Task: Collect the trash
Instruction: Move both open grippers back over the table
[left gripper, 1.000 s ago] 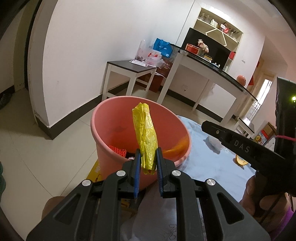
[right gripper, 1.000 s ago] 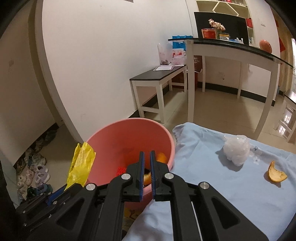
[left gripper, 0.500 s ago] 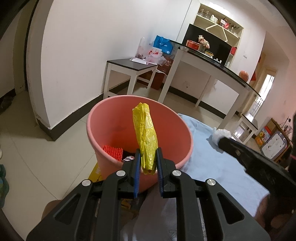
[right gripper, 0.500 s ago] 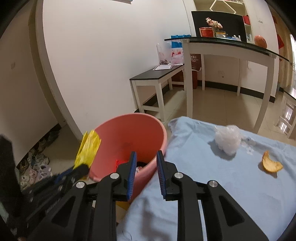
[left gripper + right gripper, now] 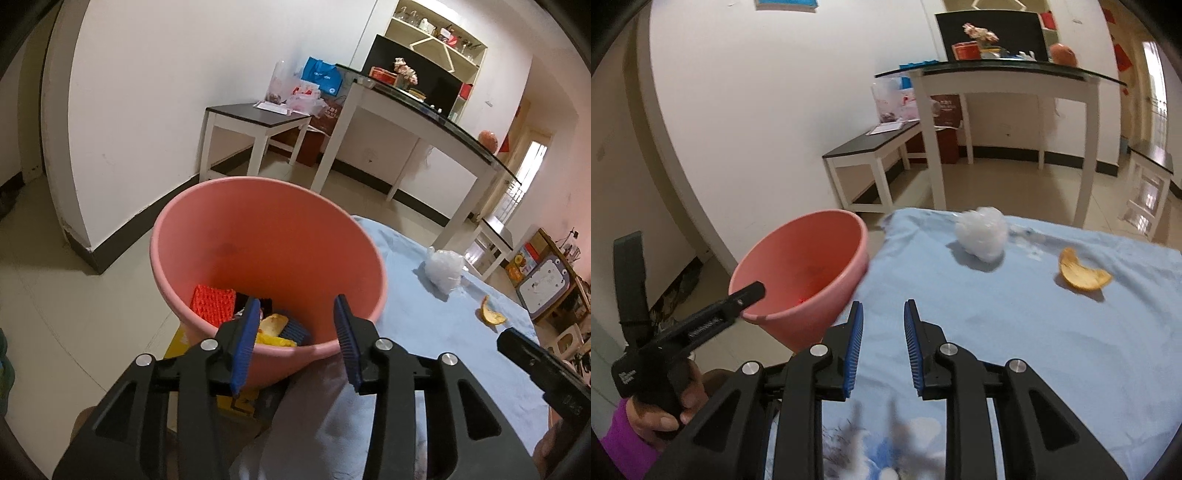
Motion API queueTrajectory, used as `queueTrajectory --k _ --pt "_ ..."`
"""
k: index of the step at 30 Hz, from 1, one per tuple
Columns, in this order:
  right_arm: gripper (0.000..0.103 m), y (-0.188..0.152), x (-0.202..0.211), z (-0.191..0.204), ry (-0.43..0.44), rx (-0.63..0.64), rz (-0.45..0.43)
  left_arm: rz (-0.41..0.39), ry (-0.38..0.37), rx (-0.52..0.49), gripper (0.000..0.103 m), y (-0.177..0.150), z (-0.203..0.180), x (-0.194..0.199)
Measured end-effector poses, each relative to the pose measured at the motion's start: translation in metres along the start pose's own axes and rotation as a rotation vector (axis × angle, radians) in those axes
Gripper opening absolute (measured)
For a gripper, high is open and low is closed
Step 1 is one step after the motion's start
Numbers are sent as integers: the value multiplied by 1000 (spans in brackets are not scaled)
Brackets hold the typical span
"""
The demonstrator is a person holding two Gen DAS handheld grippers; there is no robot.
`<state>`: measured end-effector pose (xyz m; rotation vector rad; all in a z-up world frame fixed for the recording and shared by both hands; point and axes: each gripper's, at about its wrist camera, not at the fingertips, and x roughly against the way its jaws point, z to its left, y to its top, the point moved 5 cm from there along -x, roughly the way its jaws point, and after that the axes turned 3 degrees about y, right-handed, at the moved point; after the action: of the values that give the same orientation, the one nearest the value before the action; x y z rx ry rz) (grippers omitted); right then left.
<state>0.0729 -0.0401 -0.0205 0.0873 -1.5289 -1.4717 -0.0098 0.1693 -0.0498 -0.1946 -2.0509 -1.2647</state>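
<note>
- Two trash pieces left on the blue-sheeted bench (image 5: 1015,332): crumpled white plastic wad (image 5: 981,234) and orange peel (image 5: 1080,275), apart from each other, both on the far part of the sheet.
- Pink bucket (image 5: 221,236) sits at the bench's left edge, just beside the sheet. Inside it: red mesh piece (image 5: 213,303), yellow wrapper (image 5: 275,340), an orange scrap (image 5: 273,323), dark blue bits; rest hidden by the jaws.
- Left gripper (image 5: 295,328) hangs over the bucket's near rim, jaws opening, now spread wide, nothing between the pads.
- Right gripper (image 5: 882,345) is over the sheet, right of the bucket, jaws partly apart, empty. Bare sheet between it and both pieces, nothing in the way.
- Right-wrist view: hand (image 5: 665,410) with purple sleeve (image 5: 620,446) grips the left tool's handle; that tool's tip overlaps the bucket rim in the picture.
- Print pattern on the sheet's near edge, blurred.
- Yellow box (image 5: 236,402) on the floor under the bucket, mostly hidden; dark marks on it, unreadable.
- Behind: low dark-topped side table (image 5: 258,114) with bags and a paper, tall white counter (image 5: 424,114) with dark top, shelf unit (image 5: 436,29) above.
- Blue bag (image 5: 321,77) has white print, too small to read. Lettering on the right tool's body at the left-wrist view's edge, not legible.
</note>
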Motion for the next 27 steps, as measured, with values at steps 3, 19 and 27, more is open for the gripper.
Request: queueTrajectory --k 3,19,27 --pt "22 -5 6 -11 -14 -17 -1 -9 -9 -23 42 -2 -9 7" --pt "42 -24 50 -64 -69 -136 -53 -27 -95 -176 42 -29 -84 43" --pt "42 -33 68 -82 -103 -168 -76 -37 -104 -251 42 -44 -111 50"
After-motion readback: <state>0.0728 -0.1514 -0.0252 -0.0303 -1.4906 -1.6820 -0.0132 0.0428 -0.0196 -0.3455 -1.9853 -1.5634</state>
